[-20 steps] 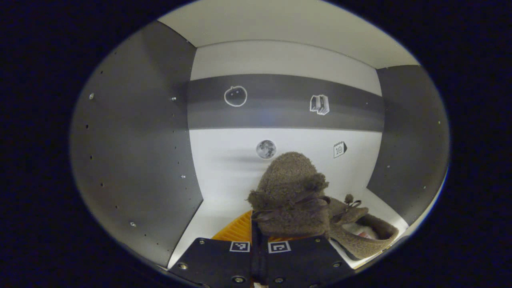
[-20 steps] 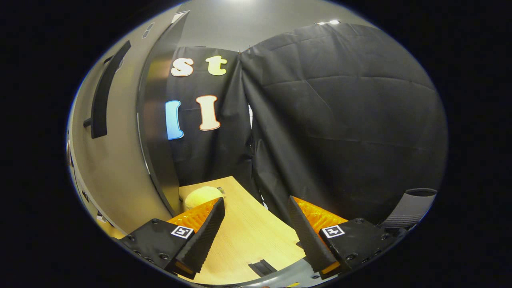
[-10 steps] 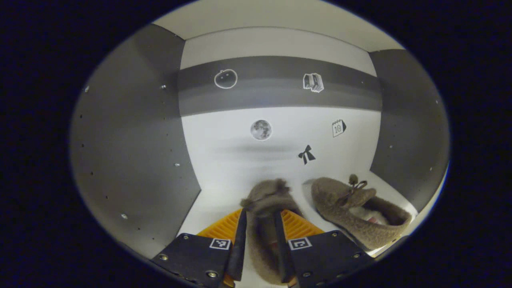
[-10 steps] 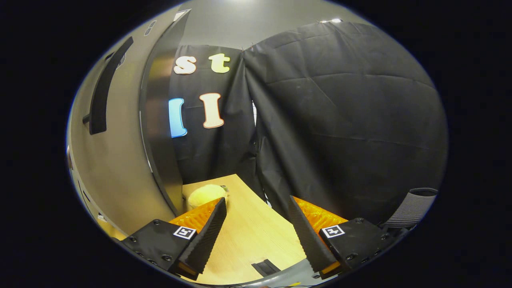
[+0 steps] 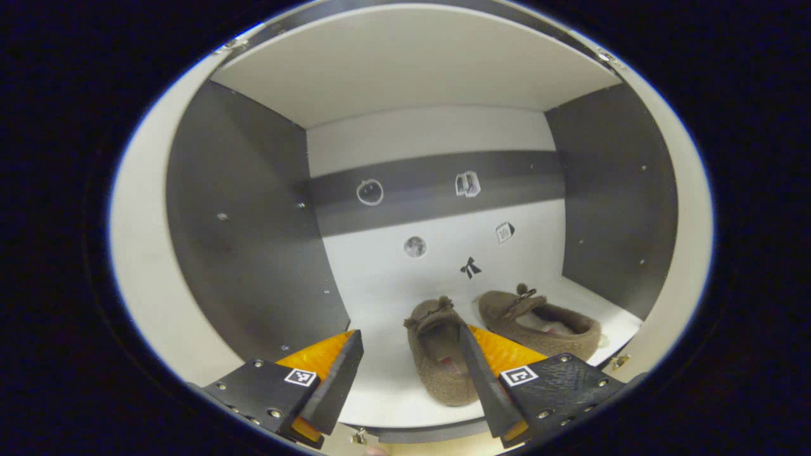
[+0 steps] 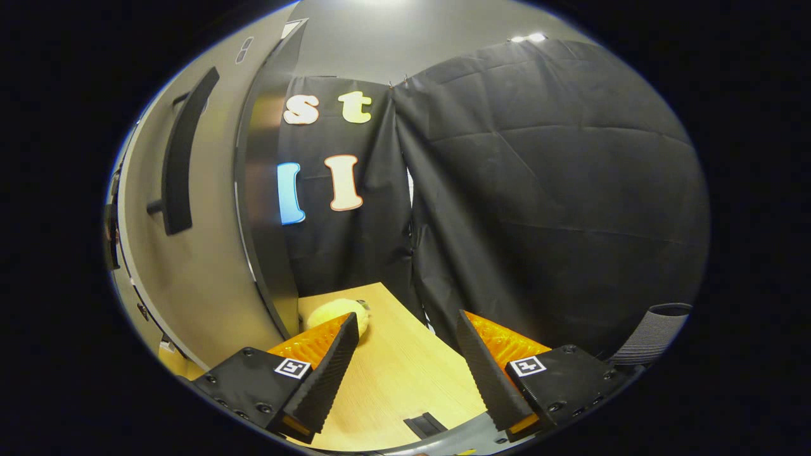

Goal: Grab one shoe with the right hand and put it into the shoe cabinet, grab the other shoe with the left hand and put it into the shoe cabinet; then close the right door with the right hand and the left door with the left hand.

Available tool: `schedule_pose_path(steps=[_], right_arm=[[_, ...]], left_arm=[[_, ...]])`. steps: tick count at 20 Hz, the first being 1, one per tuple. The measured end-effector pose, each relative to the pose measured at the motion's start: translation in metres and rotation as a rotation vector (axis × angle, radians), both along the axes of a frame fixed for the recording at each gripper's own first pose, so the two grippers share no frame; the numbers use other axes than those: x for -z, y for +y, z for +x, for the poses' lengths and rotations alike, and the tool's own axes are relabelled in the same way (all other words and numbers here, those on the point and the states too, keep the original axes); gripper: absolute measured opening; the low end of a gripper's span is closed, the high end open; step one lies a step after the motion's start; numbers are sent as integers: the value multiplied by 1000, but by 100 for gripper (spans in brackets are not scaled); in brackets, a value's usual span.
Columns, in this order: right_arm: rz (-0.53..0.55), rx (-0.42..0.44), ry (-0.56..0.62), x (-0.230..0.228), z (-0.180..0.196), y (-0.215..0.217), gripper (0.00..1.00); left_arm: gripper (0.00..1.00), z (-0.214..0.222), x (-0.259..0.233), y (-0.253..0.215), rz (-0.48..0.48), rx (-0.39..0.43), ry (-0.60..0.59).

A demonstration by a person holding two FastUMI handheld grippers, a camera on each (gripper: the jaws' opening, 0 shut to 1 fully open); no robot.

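Two shoes (image 5: 437,354) (image 5: 538,320) rest side by side on cabinet (image 5: 247,253) shelf | left gripper (image 5: 410,373) spread, empty | right gripper (image 6: 405,367) spread, empty, beside right door (image 6: 190,266) | both doors left to close

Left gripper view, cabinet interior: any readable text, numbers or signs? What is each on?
No words or numbers are legible.
Calendar sticker, on the cabinet back wall: its print is too small to read.
Apple sticker, on the dark band: picture only, no text.
Books sticker, on the same band: picture only, no text.
Moon sticker and bow sticker, on the pale wall below: pictures only, no text.
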State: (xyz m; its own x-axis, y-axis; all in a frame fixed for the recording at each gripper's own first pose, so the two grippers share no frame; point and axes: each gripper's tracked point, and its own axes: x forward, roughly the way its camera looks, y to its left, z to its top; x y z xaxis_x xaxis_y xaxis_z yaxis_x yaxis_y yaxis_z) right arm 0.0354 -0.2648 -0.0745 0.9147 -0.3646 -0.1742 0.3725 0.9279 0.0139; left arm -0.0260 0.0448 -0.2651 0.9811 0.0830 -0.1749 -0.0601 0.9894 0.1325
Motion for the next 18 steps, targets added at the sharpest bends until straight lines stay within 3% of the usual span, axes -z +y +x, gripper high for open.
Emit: schedule_pose_path(steps=[3, 8, 14, 17, 18], right_arm=[[-51, -3, -9, -17, -9, 0, 98], [-77, 23, -36, -44, -34, 7, 99], [-80, 61, -59, -61, -64, 23, 94], [-66, 26, -87, -78, -68, 48, 98], [-83, 15, -89, -81, -71, 52, 93]], left_arm=[[93, -49, -31, -5, -17, 19, -85], [92, -139, -48, -6, 65, -36, -151], [94, -212, -3, -27, -38, 51, -89], [93, -237, 11, -22, -60, 65, -98], [93, -246, 18, -20, -73, 64, -94]])
